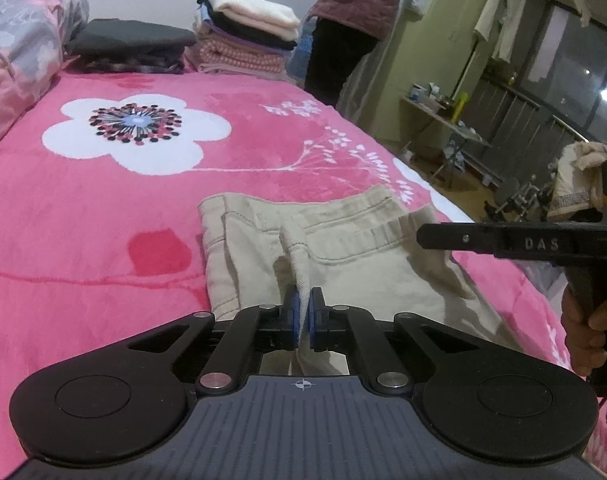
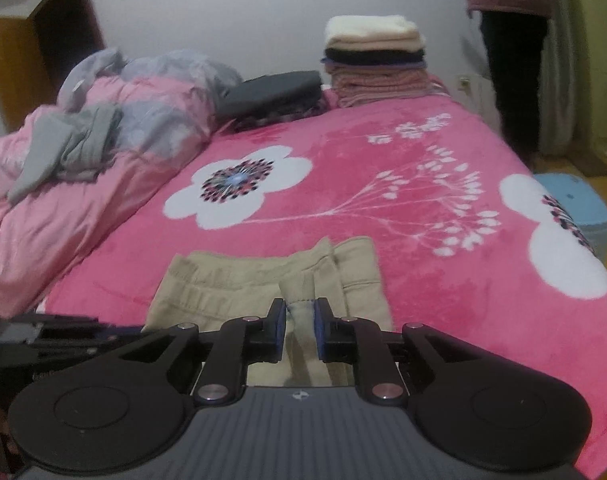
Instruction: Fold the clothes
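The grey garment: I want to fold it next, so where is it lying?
In the right wrist view, the grey garment lies crumpled at the left on the pink and grey duvet, left of the dark folded pile.

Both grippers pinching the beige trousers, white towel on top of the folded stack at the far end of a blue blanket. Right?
Nearly. The blanket is pink with white flowers, not blue, as the right wrist view shows. The rest holds: left gripper and right gripper each pinch a fold of the beige trousers, and a white towel tops the folded stack.

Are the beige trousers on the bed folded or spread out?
Folded: the beige trousers lie as a compact layered rectangle on the pink blanket, waistband on top.
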`<state>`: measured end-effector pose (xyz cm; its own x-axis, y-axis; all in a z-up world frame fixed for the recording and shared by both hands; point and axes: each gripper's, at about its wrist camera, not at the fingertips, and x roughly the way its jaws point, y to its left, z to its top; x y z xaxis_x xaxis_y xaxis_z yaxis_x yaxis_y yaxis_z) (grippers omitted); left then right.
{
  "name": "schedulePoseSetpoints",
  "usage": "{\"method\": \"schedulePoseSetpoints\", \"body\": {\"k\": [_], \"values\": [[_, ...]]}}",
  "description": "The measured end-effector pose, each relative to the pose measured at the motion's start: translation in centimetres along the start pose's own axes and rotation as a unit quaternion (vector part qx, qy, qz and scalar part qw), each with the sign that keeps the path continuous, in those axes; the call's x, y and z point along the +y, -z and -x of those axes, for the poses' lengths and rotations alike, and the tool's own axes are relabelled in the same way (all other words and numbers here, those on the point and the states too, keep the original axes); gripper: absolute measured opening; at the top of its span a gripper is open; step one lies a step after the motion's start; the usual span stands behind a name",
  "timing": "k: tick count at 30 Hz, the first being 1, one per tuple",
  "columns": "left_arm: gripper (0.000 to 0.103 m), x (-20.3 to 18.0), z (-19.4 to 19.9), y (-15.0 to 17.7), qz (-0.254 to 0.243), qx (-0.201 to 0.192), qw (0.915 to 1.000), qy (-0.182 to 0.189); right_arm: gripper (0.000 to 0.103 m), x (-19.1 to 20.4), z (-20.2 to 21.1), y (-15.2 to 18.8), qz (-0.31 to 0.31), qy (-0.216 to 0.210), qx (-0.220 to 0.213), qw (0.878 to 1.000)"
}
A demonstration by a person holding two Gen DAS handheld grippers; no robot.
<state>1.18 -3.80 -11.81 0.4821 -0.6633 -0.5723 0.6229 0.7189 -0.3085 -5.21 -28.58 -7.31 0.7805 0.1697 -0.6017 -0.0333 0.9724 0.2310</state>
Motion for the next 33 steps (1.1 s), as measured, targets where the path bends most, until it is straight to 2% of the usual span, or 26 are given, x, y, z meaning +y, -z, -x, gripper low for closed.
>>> {"method": "schedulePoseSetpoints", "body": {"k": [5, 6, 8, 10, 14, 19, 21, 24, 27, 29, 33], "values": [[0.003, 0.1, 0.0, 0.2, 0.006, -0.003, 1.0000, -0.004, 0.021, 0.3, -1.3, 0.2, 0.024, 0.018, 0.021, 0.999], [0.003, 0.0, 0.1, 0.2, 0.007, -0.008, 0.9999, -0.005, 0.019, 0.2, -1.6, 0.2, 0.024, 0.022, 0.025, 0.999], [0.002, -0.1, 0.8, -0.2, 0.010, -0.024, 0.9996, -0.005, 0.000, -0.1, -1.2, 0.0, 0.009, 0.018, 0.012, 1.000], [0.002, 0.0, 1.3, -0.8, 0.016, -0.039, 0.9991, -0.007, 0.000, -0.4, -0.5, -0.6, -0.014, 0.008, -0.009, 1.000], [0.002, 0.7, 1.1, -2.3, 0.017, -0.052, 0.9982, -0.024, 0.000, 0.3, -0.8, -1.7, 0.016, 0.009, -0.022, 1.000], [0.002, 2.1, -1.3, -2.0, 0.023, -0.021, 0.9982, -0.052, 0.000, 1.0, -3.2, -1.8, 0.059, 0.020, -0.015, 0.998], [0.002, 1.8, -1.6, -1.7, 0.004, -0.022, 0.9982, -0.056, 0.001, 0.9, -4.2, -1.1, 0.063, 0.029, 0.000, 0.998], [0.005, 1.7, -1.3, -1.7, 0.002, -0.024, 0.9980, -0.057, 0.007, 0.4, -4.5, -0.6, 0.047, 0.032, 0.008, 0.998], [0.021, 2.3, -0.6, -1.9, 0.020, -0.030, 0.9979, -0.054, 0.020, 0.0, -3.5, -0.9, 0.030, 0.025, -0.003, 0.999], [0.037, 2.6, -0.3, -2.0, 0.023, -0.035, 0.9975, -0.056, 0.035, -0.1, -2.9, -1.0, 0.027, 0.024, -0.013, 0.999], [0.041, 3.3, -1.1, -1.9, 0.032, -0.012, 0.9990, -0.029, 0.036, -0.7, -3.2, -1.3, 0.036, 0.026, -0.011, 0.999]]}}
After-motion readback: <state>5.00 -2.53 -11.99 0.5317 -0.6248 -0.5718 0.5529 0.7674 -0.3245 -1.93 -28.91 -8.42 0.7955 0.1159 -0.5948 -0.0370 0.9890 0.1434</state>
